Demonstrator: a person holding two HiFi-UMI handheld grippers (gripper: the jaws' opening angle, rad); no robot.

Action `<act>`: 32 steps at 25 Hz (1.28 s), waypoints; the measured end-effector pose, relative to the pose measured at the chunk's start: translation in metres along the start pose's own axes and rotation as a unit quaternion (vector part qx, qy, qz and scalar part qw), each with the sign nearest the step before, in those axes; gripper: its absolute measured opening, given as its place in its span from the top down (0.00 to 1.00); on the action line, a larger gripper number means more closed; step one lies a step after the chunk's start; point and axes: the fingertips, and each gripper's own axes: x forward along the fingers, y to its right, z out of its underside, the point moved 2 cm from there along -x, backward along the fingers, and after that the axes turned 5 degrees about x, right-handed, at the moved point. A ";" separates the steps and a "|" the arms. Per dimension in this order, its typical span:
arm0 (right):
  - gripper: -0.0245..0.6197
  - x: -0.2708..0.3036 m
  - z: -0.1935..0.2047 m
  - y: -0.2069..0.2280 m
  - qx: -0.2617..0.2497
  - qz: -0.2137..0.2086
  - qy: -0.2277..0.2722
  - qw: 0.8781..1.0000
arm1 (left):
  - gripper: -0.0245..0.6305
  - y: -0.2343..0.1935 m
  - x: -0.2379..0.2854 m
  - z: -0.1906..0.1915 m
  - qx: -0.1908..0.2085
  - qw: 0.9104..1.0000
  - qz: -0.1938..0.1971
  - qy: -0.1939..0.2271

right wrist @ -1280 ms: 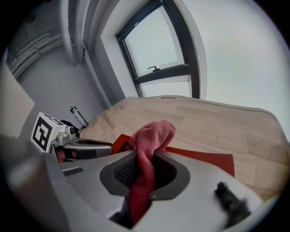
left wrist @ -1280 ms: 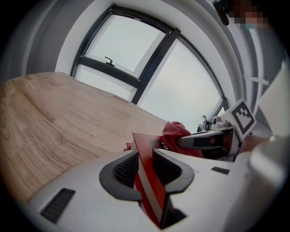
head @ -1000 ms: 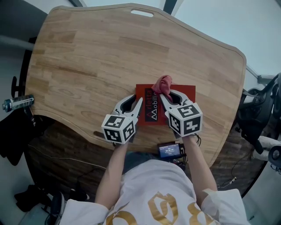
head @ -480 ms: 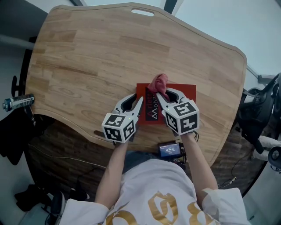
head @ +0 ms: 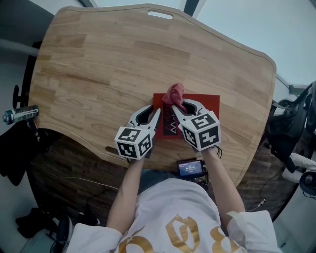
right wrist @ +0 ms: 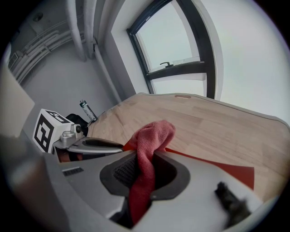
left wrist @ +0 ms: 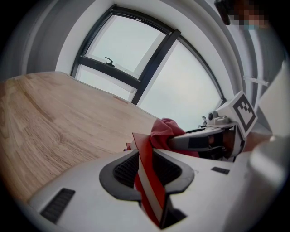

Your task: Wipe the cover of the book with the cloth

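Leftward goes my right tongs [head: 178, 105]! Since a second ago they have dragged the crumpled pinkish-red cloth [head: 174, 94] from the middle of the cover over to its left part, and their marker cube has come along. My left tongs [head: 154, 111] haven't budged.

So, the flat red softcover book [head: 205, 104] with white lettering lies on the near half of the desk, right in front of me. The cloth sits on its far-left area, bunched up, and its top pokes just past the book's far edge.

From the right gripper view, the right tongs [right wrist: 142, 167] are clamped on the cloth [right wrist: 149, 136]. A strip of it runs down between the jaws and the rest puffs out above the tips, with the book [right wrist: 226, 170] spread beneath.

From the left gripper view, the left tongs [left wrist: 147, 176] are clamped on the book's left edge [left wrist: 147, 181], red cover and white page edge pinched between the pads. The cloth [left wrist: 165, 129] and the right tongs [left wrist: 204, 140] show just beyond.

Moving outward, the light wooden desk [head: 123, 59] with a curved outline has a slot cut near its far edge [head: 159, 15]. A small device with a blue screen [head: 191, 169] hangs at the near edge below my right hand. A bottle [head: 19, 115] sits off the desk's left side, and a dark chair [head: 291, 123] stands off to the right. A dark-framed window [left wrist: 131, 50] fills the far wall.
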 end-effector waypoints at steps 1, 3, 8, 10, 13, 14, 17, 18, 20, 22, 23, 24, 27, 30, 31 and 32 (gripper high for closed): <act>0.85 0.000 0.000 -0.001 0.000 -0.001 -0.001 1.000 | 0.81 0.000 0.000 0.000 0.000 1.000 0.000 0.001; 0.85 0.000 0.001 -0.003 -0.001 -0.003 -0.002 1.000 | 0.81 0.000 0.000 0.000 -0.001 1.000 0.000 0.002; 0.85 0.001 0.005 -0.011 -0.004 -0.011 -0.006 1.000 | 0.81 -0.001 0.000 0.000 -0.003 1.000 -0.001 0.002; 0.85 0.001 0.008 -0.015 -0.006 -0.014 -0.008 1.000 | 0.81 0.000 0.000 0.000 -0.003 1.000 -0.001 0.002; 0.85 0.000 0.012 -0.020 -0.006 -0.020 -0.013 1.000 | 0.81 -0.001 0.000 0.000 -0.006 1.000 -0.002 0.003; 0.85 0.000 0.013 -0.021 -0.007 -0.022 -0.014 1.000 | 0.81 -0.001 0.000 0.000 -0.007 1.000 -0.002 0.003; 0.85 -0.001 0.017 -0.024 -0.006 -0.024 -0.015 1.000 | 0.81 -0.001 0.000 0.001 -0.009 1.000 -0.002 0.004; 0.85 -0.001 0.018 -0.025 -0.006 -0.024 -0.015 1.000 | 0.81 0.000 0.000 0.001 -0.009 1.000 -0.002 0.005; 0.85 -0.002 0.020 -0.027 -0.006 -0.025 -0.015 1.000 | 0.81 -0.001 -0.001 0.001 -0.008 1.000 -0.002 0.004; 0.85 -0.002 0.021 -0.029 -0.005 -0.025 -0.015 1.000 | 0.81 -0.001 -0.001 0.001 -0.008 1.000 -0.002 0.004; 0.85 -0.002 0.021 -0.030 -0.005 -0.025 -0.015 1.000 | 0.81 -0.001 -0.001 0.001 -0.008 1.000 -0.002 0.004; 0.85 -0.002 0.022 -0.030 -0.005 -0.025 -0.014 1.000 | 0.81 -0.001 0.000 0.001 -0.008 1.000 -0.002 0.004; 0.85 -0.003 0.024 -0.031 -0.003 -0.025 -0.014 1.000 | 0.81 -0.001 0.001 0.001 -0.005 1.000 -0.002 0.004; 0.85 -0.004 0.028 -0.034 0.000 -0.025 -0.014 1.000 | 0.81 0.000 0.001 0.001 -0.004 1.000 -0.004 0.003; 0.85 -0.005 0.029 -0.035 0.000 -0.024 -0.013 1.000 | 0.81 0.000 0.000 0.002 -0.003 1.000 -0.004 0.003; 0.85 -0.005 0.030 -0.036 0.001 -0.024 -0.013 1.000 | 0.81 0.000 0.000 0.001 -0.003 1.000 -0.004 0.003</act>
